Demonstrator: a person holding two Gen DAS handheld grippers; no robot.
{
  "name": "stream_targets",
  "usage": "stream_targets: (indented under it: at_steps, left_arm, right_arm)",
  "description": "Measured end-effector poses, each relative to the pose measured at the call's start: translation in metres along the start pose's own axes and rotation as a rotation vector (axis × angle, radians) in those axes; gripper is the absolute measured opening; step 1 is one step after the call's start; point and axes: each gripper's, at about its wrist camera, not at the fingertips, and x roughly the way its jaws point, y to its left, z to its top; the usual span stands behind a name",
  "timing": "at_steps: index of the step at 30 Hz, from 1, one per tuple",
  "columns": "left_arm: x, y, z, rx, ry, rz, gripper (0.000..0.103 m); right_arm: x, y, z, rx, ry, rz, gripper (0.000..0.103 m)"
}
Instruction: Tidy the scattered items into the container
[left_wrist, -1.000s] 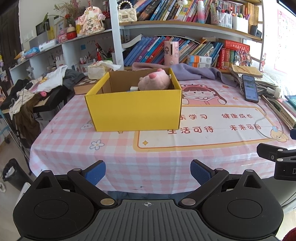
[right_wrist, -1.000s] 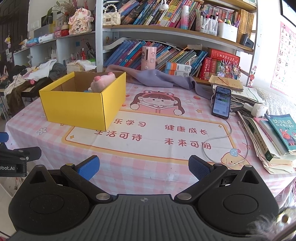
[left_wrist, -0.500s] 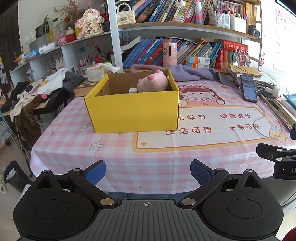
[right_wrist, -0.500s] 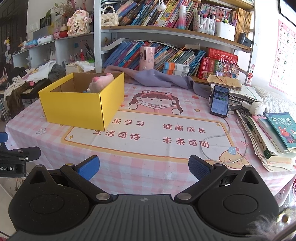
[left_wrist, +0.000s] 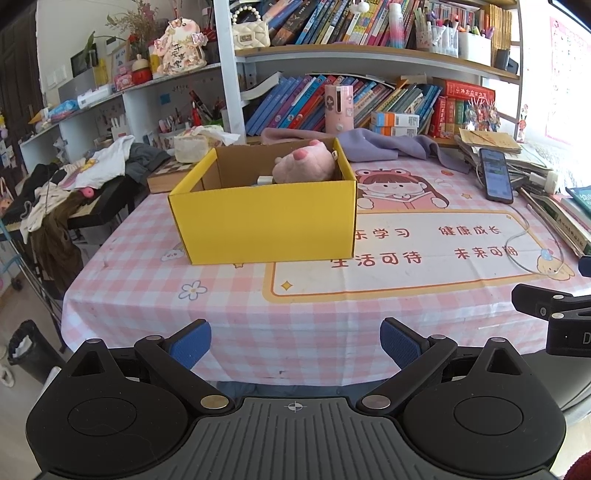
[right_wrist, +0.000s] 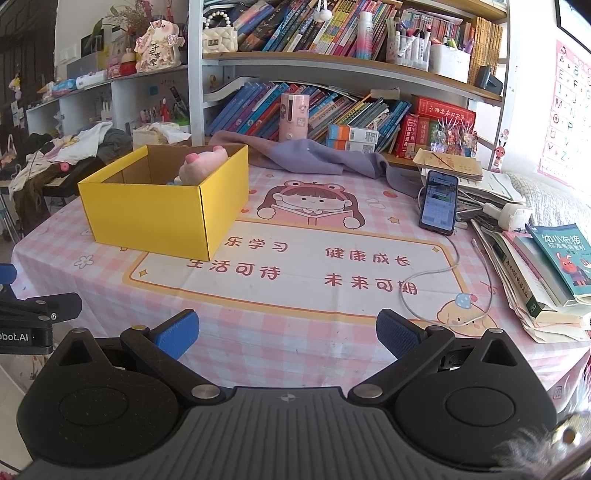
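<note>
A yellow cardboard box (left_wrist: 266, 221) stands on the pink checked tablecloth, also in the right wrist view (right_wrist: 147, 218). A pink plush toy (left_wrist: 304, 168) lies inside it at the right back, with a small white item beside it; the toy also shows in the right wrist view (right_wrist: 201, 166). My left gripper (left_wrist: 295, 343) is open and empty, held off the table's near edge. My right gripper (right_wrist: 288, 330) is open and empty over the near edge, right of the left one.
A phone (right_wrist: 439, 201) on a white cable (right_wrist: 443, 273) lies at the right, beside stacked books (right_wrist: 546, 266). A purple cloth (right_wrist: 314, 157) lies behind the box under the bookshelf (right_wrist: 332, 62). Clothes (left_wrist: 92, 170) pile on a side table at the left.
Both grippers have drawn back and up slightly, so the box looks a little farther. Both stay open and empty.
</note>
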Motion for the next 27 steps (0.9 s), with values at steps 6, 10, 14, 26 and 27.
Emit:
stream_targets:
  at_steps: [6, 10, 14, 26, 27]
  left_arm:
    - [-0.0004, -0.001, 0.0012, 0.001, 0.003, 0.003, 0.1]
    - [-0.0008, -0.0013, 0.0015, 0.004, 0.003, 0.005, 0.1]
    - [-0.001, -0.0017, 0.0016, 0.006, 0.001, 0.005, 0.1]
    - [-0.0009, -0.0003, 0.0006, 0.003, 0.002, 0.007, 0.1]
    - [-0.0007, -0.0002, 0.0008, 0.002, 0.004, 0.007, 0.1]
  right_arm:
    - [-0.002, -0.0013, 0.0016, -0.002, -0.002, 0.002, 0.103]
    - [-0.0021, -0.001, 0.0016, 0.0, -0.002, 0.002, 0.103]
    - [-0.0021, -0.0013, 0.0017, -0.003, -0.004, 0.003, 0.103]
    - [-0.0002, -0.0004, 0.0013, -0.009, 0.001, 0.009, 0.103]
    - [0.0004, 0.0001, 0.0013, -0.012, 0.002, 0.011, 0.103]
